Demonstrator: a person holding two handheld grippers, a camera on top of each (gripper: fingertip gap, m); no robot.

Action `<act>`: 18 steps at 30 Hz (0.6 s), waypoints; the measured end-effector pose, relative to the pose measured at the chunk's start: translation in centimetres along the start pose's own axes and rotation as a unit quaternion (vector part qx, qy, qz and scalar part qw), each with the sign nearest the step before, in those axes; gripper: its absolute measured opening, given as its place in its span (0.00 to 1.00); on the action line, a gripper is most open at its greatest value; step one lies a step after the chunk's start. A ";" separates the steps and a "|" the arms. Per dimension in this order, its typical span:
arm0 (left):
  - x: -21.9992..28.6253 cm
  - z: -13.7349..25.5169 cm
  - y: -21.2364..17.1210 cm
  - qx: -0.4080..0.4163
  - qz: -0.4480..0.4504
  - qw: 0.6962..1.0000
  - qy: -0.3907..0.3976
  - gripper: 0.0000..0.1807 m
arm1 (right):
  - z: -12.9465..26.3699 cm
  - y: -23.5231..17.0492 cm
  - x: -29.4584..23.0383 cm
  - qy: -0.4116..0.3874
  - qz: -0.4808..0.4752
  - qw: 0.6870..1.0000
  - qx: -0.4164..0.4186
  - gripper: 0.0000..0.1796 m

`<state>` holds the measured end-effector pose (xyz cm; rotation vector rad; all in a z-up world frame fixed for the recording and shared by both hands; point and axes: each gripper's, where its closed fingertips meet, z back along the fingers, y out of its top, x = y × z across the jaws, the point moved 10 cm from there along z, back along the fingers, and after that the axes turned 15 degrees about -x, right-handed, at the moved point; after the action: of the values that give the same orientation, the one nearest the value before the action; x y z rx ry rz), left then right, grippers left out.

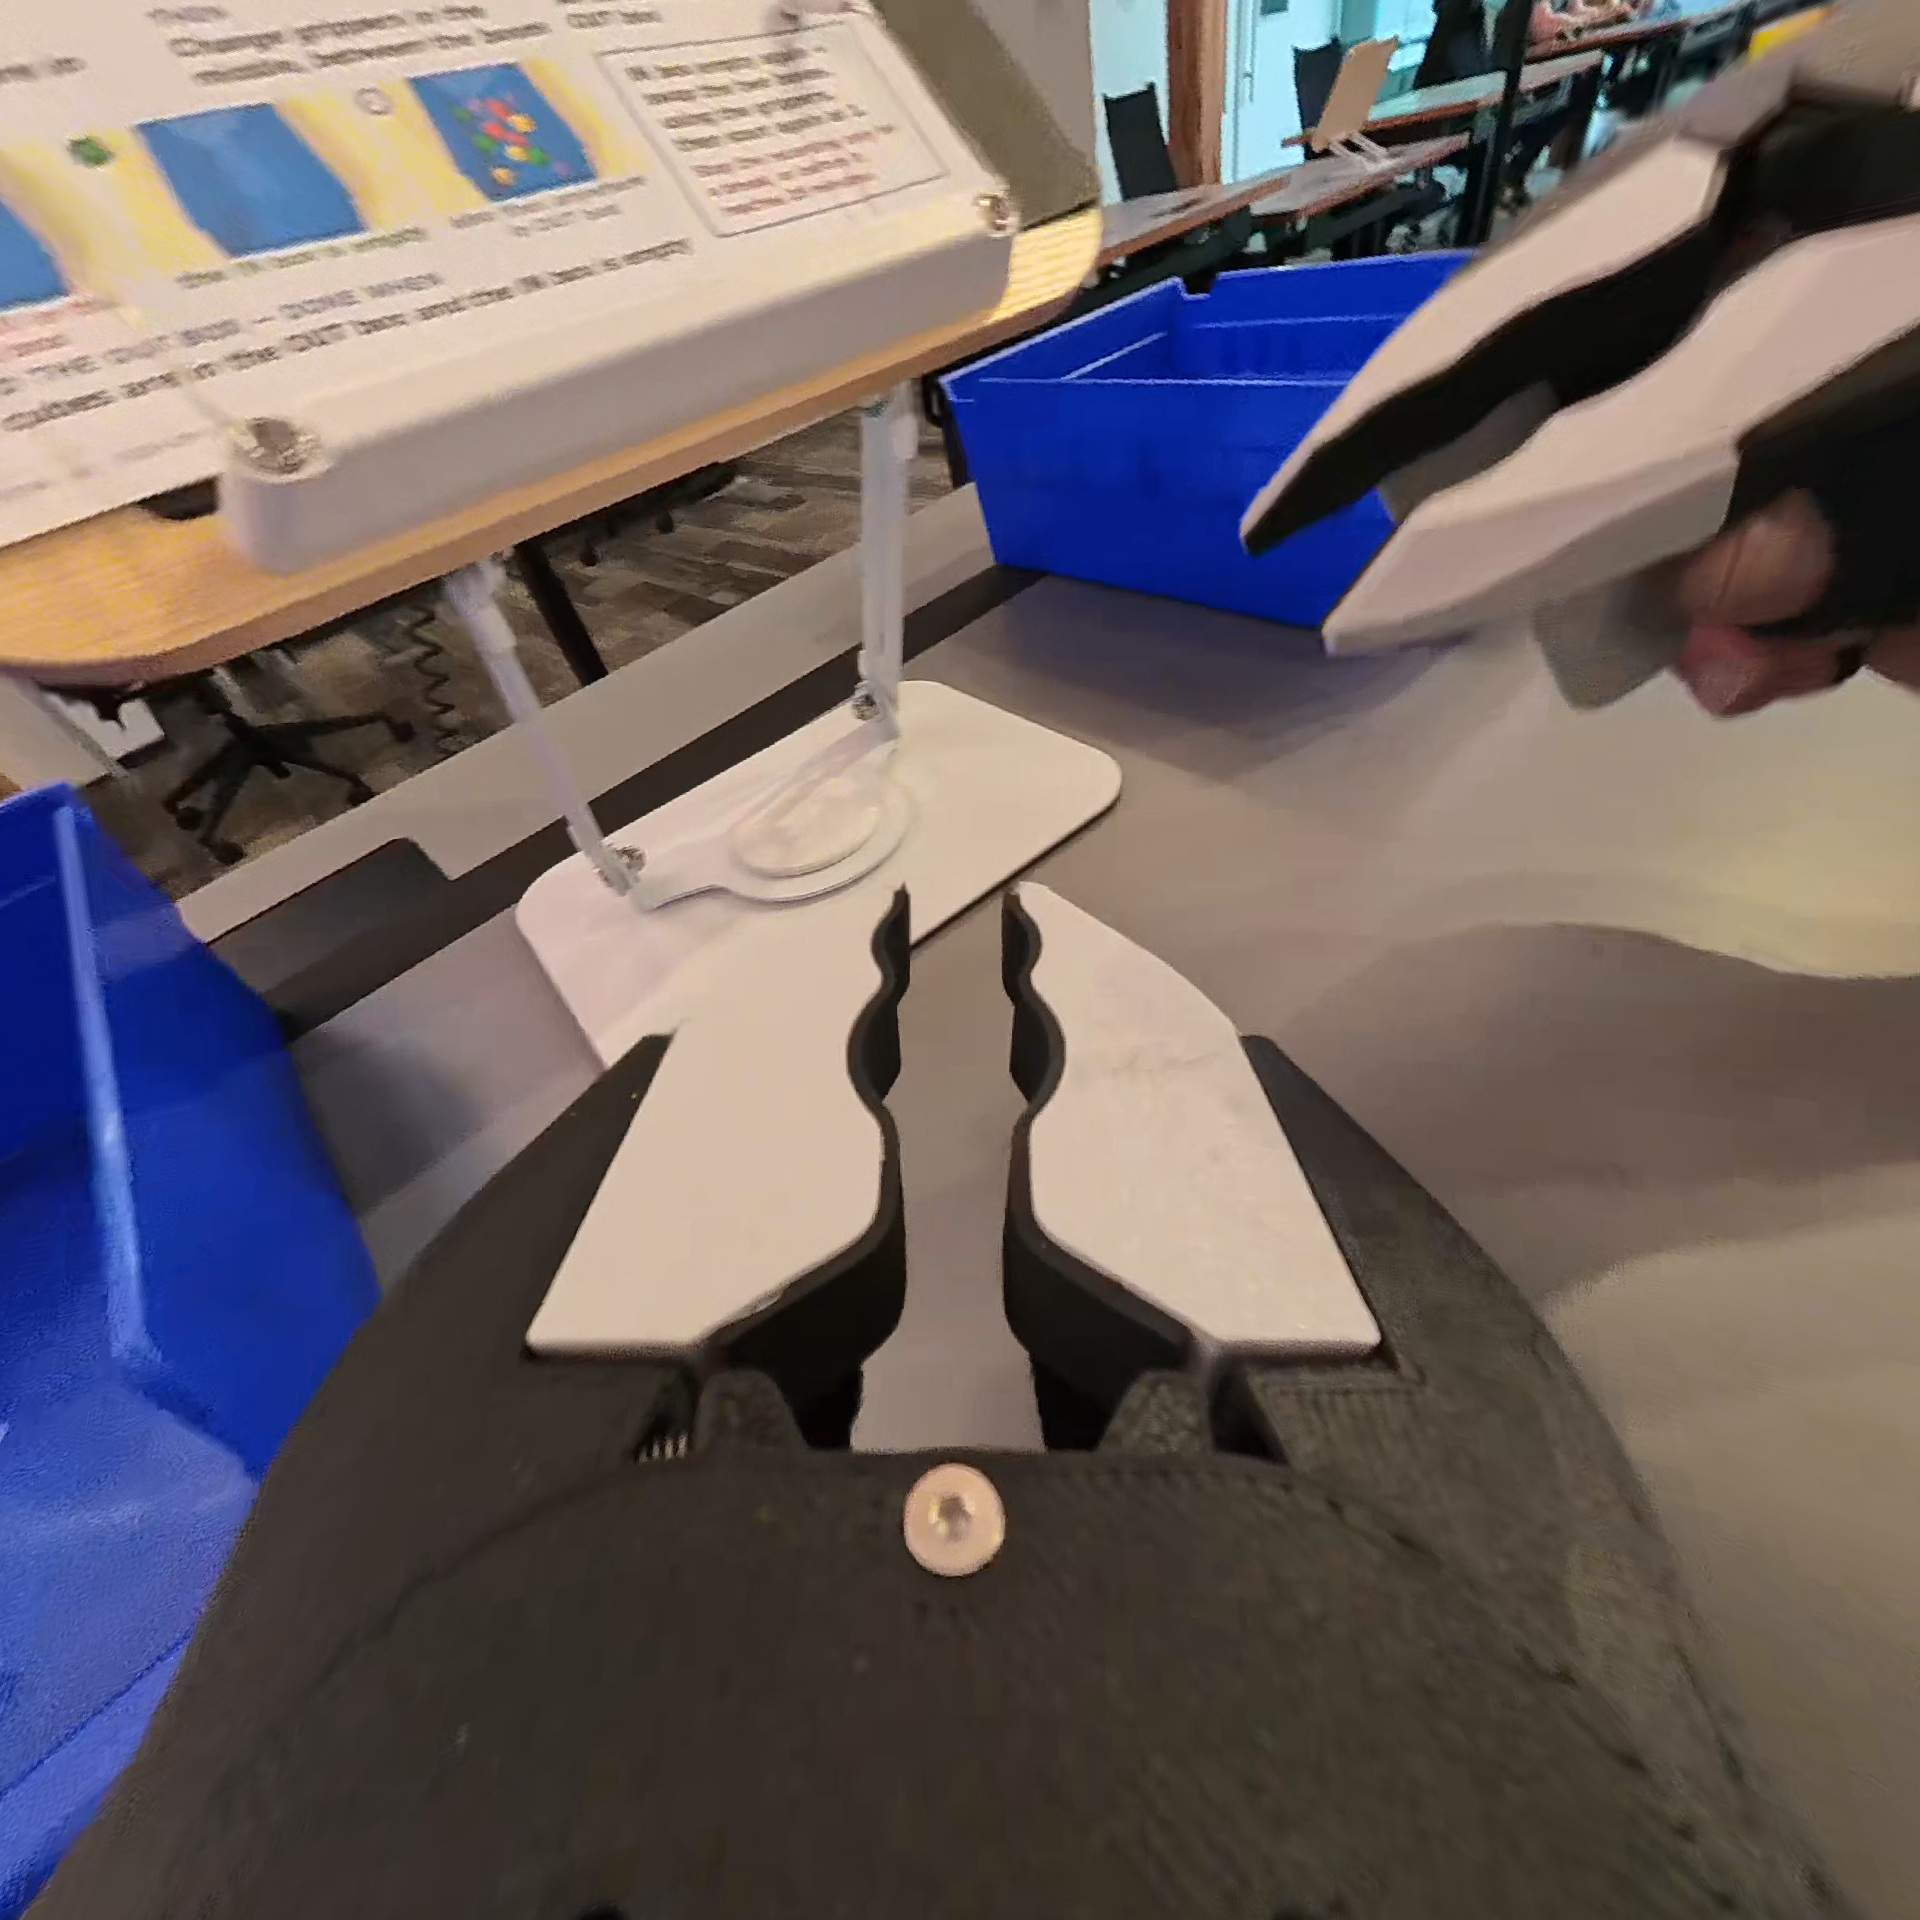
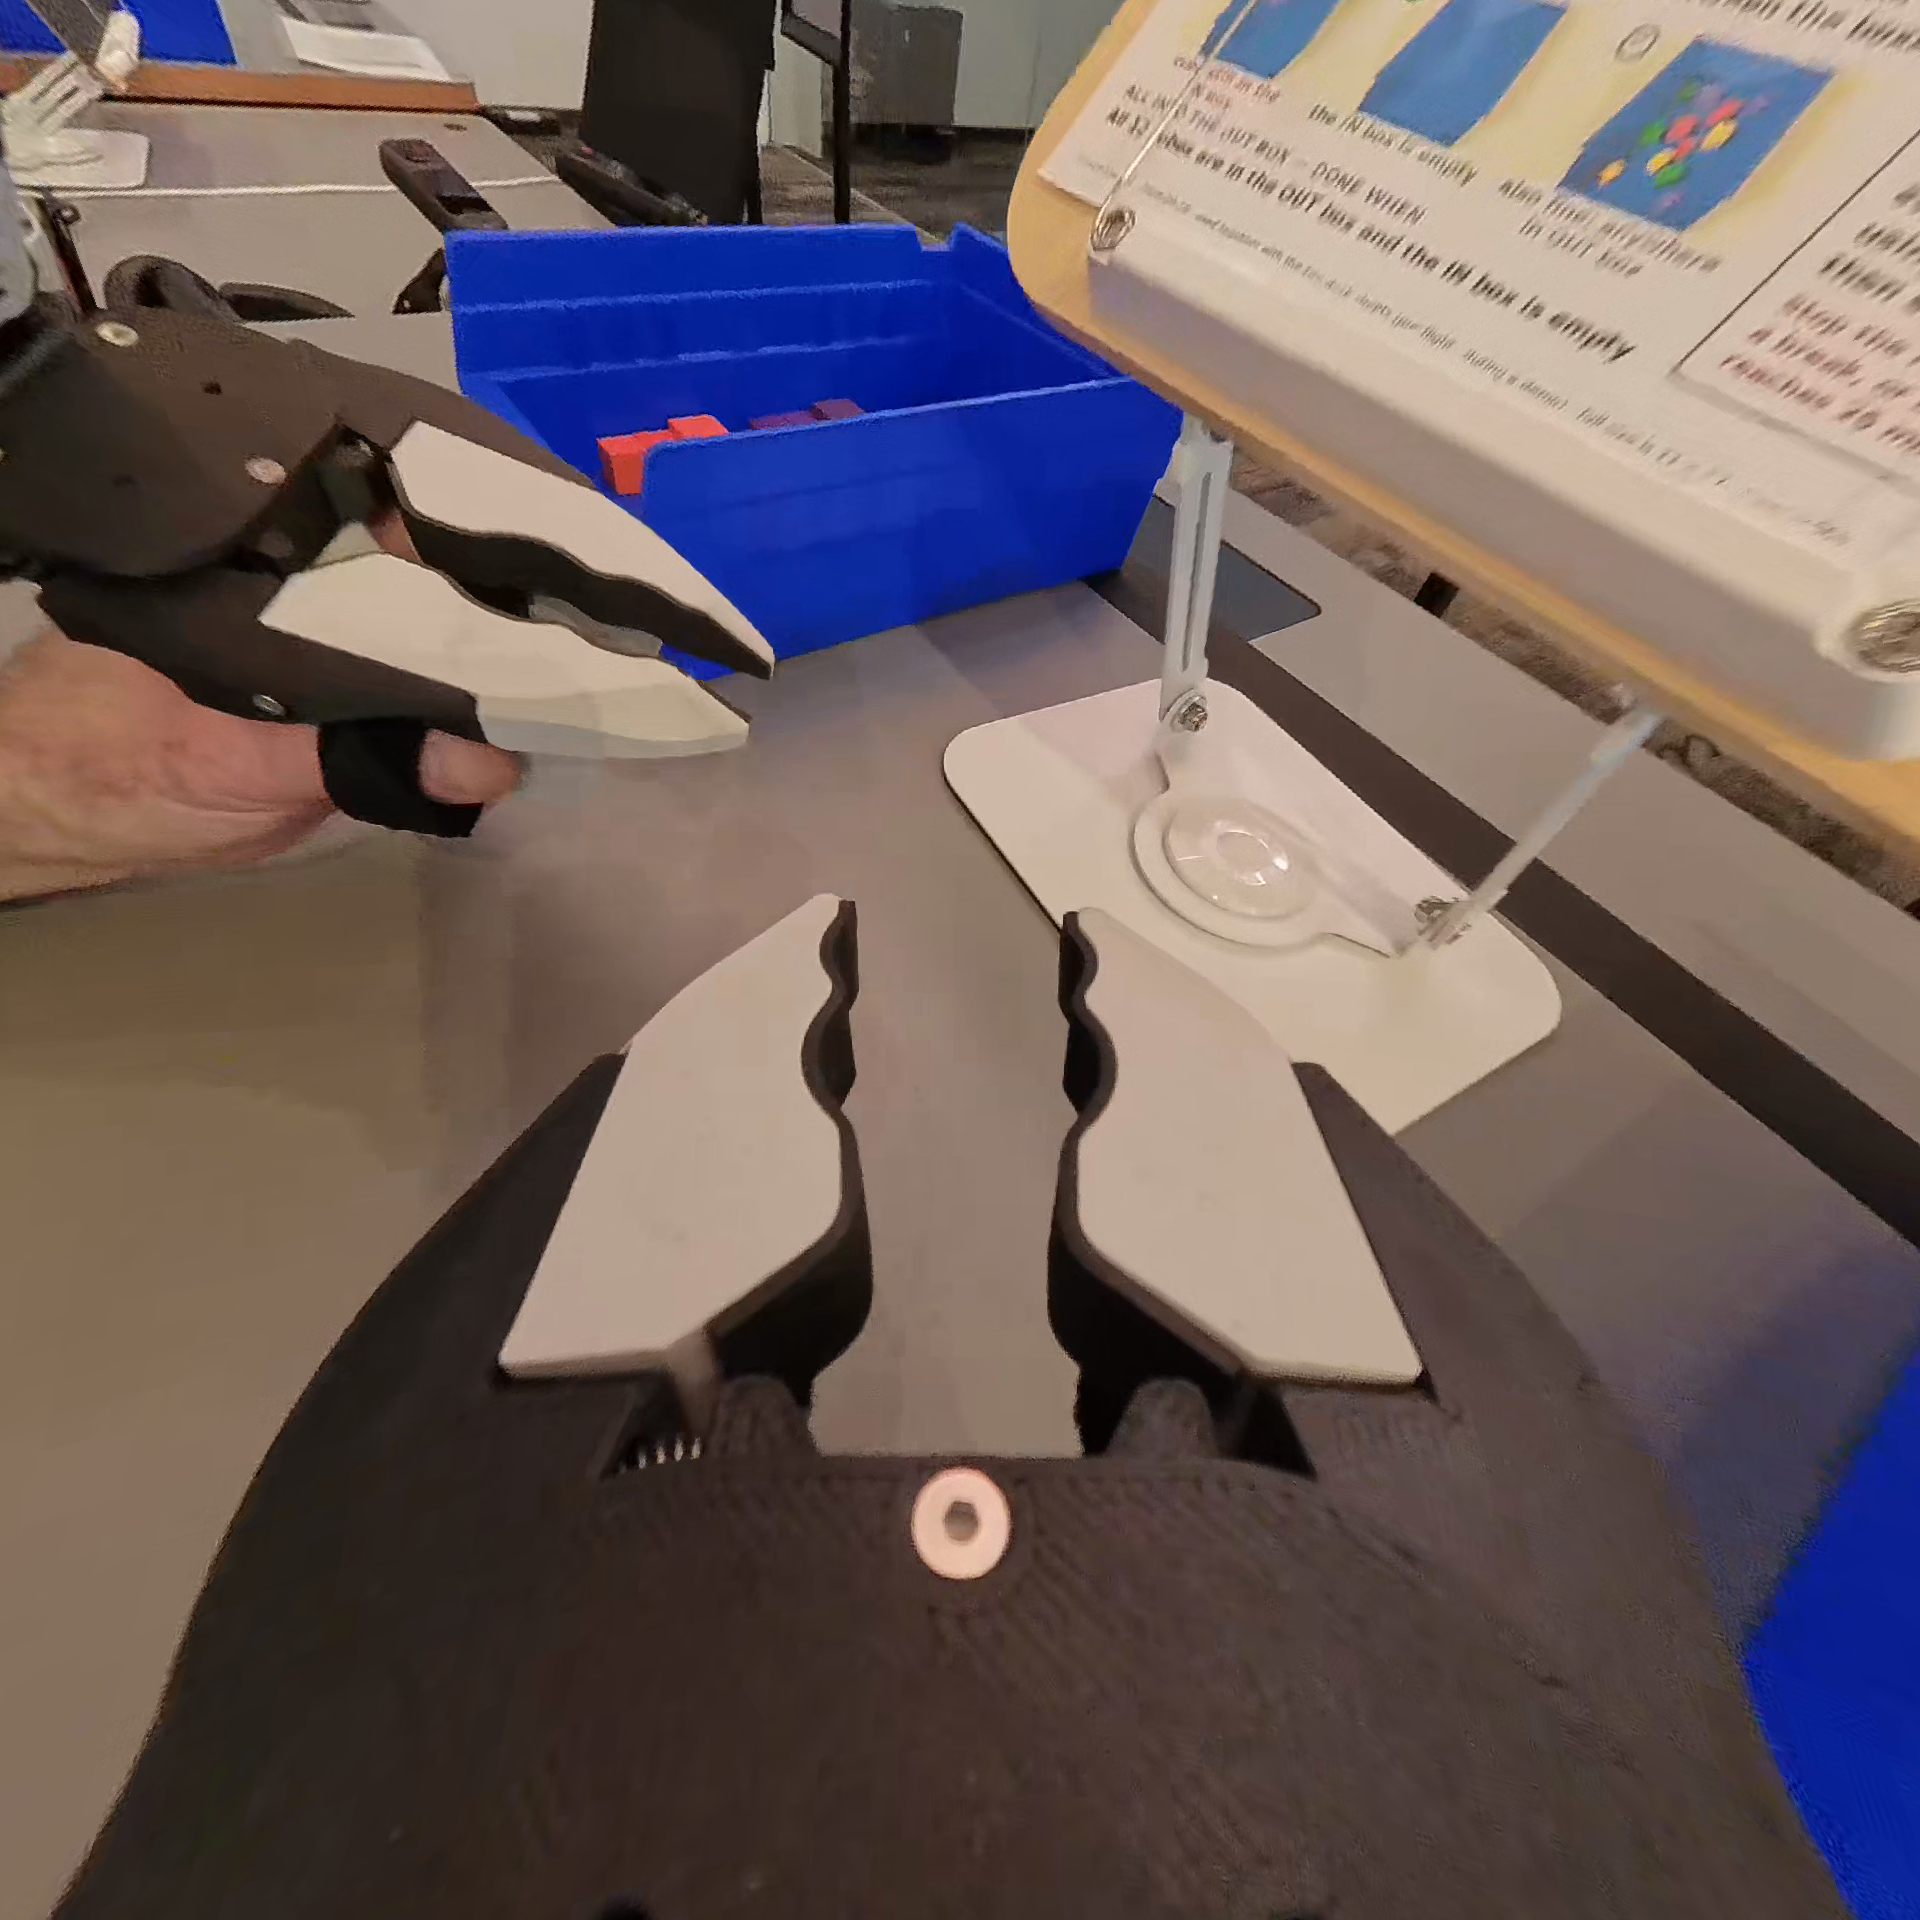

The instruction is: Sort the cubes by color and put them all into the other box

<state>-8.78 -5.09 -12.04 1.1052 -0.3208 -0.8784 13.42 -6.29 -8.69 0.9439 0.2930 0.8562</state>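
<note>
The fingers of the left gripper stood a narrow gap apart with nothing between them, and the right gripper showed a slightly wider gap, likewise empty. Both hovered over the grey table, facing each other across it.

A tilted instruction board, the biggest thing above the table, stood on thin rods fixed to a white base plate just ahead of both grippers.

In the right wrist view, a blue box sat beyond the left gripper, at the far side of the table. It held red cubes and purple cubes side by side, behind a blue wall within the box. The other blue box sat behind the right gripper in the left wrist view; its contents could not be seen from that angle.

A hand with a black strap over one finger gripped the left gripper from below.
</note>
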 end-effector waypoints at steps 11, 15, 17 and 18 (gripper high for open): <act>-0.5 -0.7 -0.5 -0.006 0.034 0.999 -0.041 0.16 | -3.7 -2.1 -0.6 -0.011 0.012 1.000 -0.014 0.24; -0.7 -0.7 -0.5 -0.007 0.029 0.999 -0.025 0.17 | -3.7 -2.6 -0.1 -0.035 0.020 0.999 -0.032 0.24; -0.7 -1.0 -0.6 -0.019 0.026 0.999 -0.015 0.18 | -3.6 -2.8 0.3 -0.060 0.028 0.997 -0.045 0.26; -0.7 -1.1 -0.6 -0.022 0.023 0.999 -0.013 0.18 | -3.7 -2.9 0.4 -0.073 0.032 0.995 -0.051 0.27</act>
<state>-8.83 -4.01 -12.96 1.0421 -0.3449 -0.8546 13.11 -4.65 -13.03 0.9187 0.0924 0.8481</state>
